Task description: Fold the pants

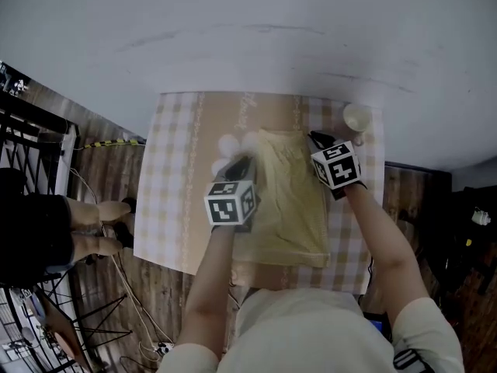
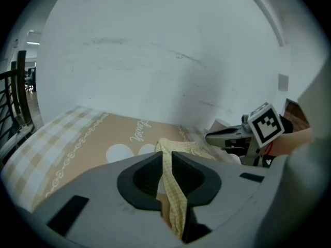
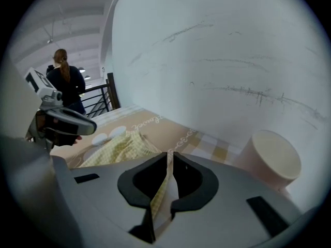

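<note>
Pale yellow checked pants (image 1: 293, 208) lie lengthwise on the tablecloth, partly folded over. My left gripper (image 1: 239, 164) is at their upper left edge, shut on a strip of the yellow fabric (image 2: 175, 190) that runs between its jaws. Over at the upper right corner my right gripper (image 1: 315, 139) is likewise shut on a fold of the cloth (image 3: 164, 187). The bulk of the pants (image 3: 120, 148) spreads to the left of the right gripper. Each gripper shows in the other's view: the right gripper (image 2: 227, 135) and the left gripper (image 3: 67, 120).
A beige and white checked tablecloth (image 1: 175, 169) covers the small table against a white wall. A white paper cup (image 1: 356, 118) stands at the far right corner, close to my right gripper, and the cup (image 3: 271, 159) shows large there. Cables and a black rack (image 1: 31, 123) are on the floor at left. A person (image 3: 64, 81) stands in the background.
</note>
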The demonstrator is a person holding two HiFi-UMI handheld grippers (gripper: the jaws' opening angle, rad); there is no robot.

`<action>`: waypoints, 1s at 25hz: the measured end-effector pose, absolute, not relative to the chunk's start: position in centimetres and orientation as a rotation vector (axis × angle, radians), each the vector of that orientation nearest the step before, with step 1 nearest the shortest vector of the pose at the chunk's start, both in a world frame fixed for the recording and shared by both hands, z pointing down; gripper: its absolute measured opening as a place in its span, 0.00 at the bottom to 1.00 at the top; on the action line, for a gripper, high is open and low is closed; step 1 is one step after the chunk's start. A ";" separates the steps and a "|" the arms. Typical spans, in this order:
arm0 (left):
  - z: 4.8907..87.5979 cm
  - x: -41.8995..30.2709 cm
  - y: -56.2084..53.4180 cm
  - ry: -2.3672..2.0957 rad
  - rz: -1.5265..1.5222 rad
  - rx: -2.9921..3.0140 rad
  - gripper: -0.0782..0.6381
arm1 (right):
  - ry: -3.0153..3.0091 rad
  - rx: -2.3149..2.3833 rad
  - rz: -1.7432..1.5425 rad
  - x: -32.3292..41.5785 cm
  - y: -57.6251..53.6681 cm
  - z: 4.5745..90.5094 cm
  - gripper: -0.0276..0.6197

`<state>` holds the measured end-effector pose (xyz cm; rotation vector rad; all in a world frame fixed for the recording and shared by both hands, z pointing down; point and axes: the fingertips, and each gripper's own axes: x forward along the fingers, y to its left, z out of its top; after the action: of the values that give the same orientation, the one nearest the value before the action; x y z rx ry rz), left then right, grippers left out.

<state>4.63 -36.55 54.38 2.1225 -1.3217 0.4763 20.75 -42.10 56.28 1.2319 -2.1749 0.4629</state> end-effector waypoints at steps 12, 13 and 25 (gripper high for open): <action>58.7 6.6 -42.2 -1.242 0.569 2.074 0.29 | -2.188 0.936 0.579 18.9 -42.1 59.5 0.25; 59.1 6.6 -42.2 -1.232 0.588 2.070 0.29 | -2.179 0.918 0.590 18.9 -42.1 59.8 0.26; 60.9 7.6 -41.6 -1.124 0.702 2.022 0.21 | -2.155 0.828 0.597 18.3 -41.6 60.8 0.17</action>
<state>7.57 -41.60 60.95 2.0223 -1.1237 0.7024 18.34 -41.65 60.78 0.8281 -2.1549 0.5965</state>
